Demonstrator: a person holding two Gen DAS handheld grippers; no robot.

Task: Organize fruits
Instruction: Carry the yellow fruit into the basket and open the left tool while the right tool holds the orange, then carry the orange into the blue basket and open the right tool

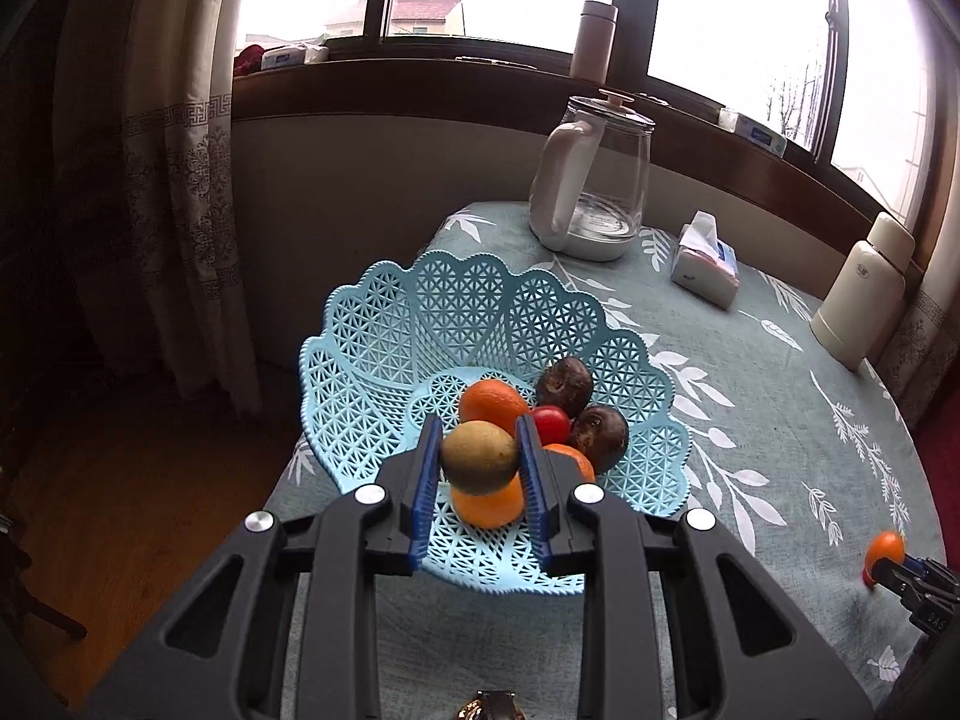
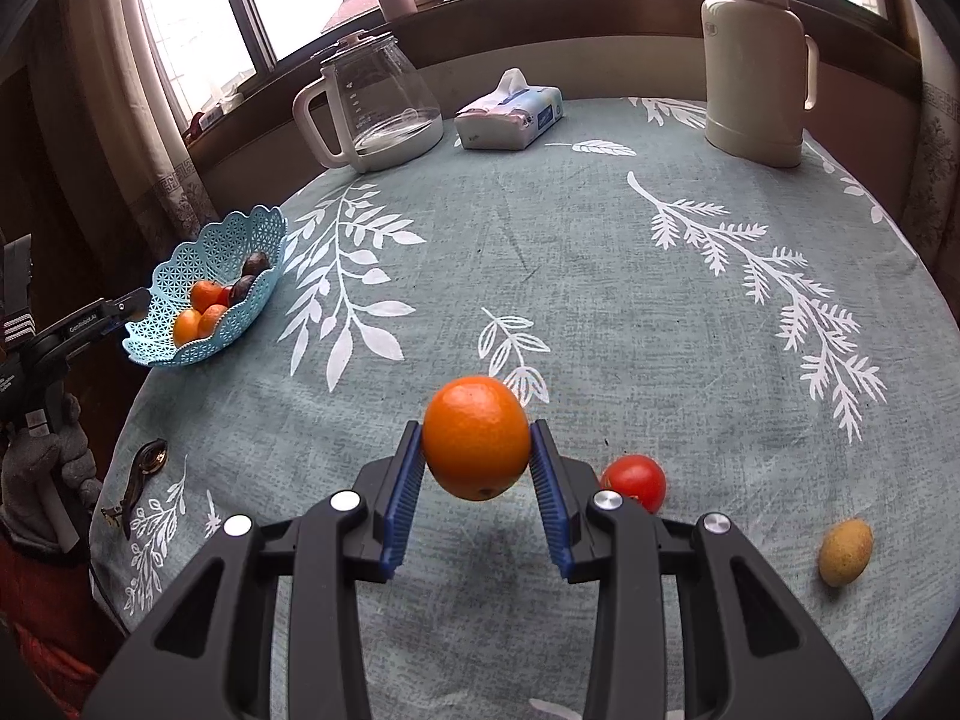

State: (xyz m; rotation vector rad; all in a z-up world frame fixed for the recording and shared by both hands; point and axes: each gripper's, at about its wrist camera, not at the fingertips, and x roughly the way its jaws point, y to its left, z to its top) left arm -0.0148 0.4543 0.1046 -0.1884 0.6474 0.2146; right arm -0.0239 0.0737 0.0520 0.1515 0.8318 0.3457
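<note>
My left gripper (image 1: 479,461) is shut on a yellow-green fruit (image 1: 480,457), held just above the light blue lattice basket (image 1: 456,306). Inside the basket lie oranges (image 1: 493,407), a red tomato (image 1: 552,423) and two dark brown fruits (image 1: 565,385). My right gripper (image 2: 477,441) is shut on an orange (image 2: 477,437), lifted a little above the tablecloth. Beside it on the cloth rest a red tomato (image 2: 636,480) and a yellow-green fruit (image 2: 845,551). The basket (image 2: 180,267) sits at the table's far left edge in the right wrist view, with the left gripper (image 2: 129,304) at its rim.
A glass kettle (image 2: 372,111), a tissue pack (image 2: 510,114) and a cream thermos (image 2: 757,57) stand along the back of the round table (image 2: 600,276). A small metal object (image 2: 141,471) lies near the left edge, next to a gloved hand (image 2: 45,480). A bottle (image 1: 593,41) stands on the windowsill.
</note>
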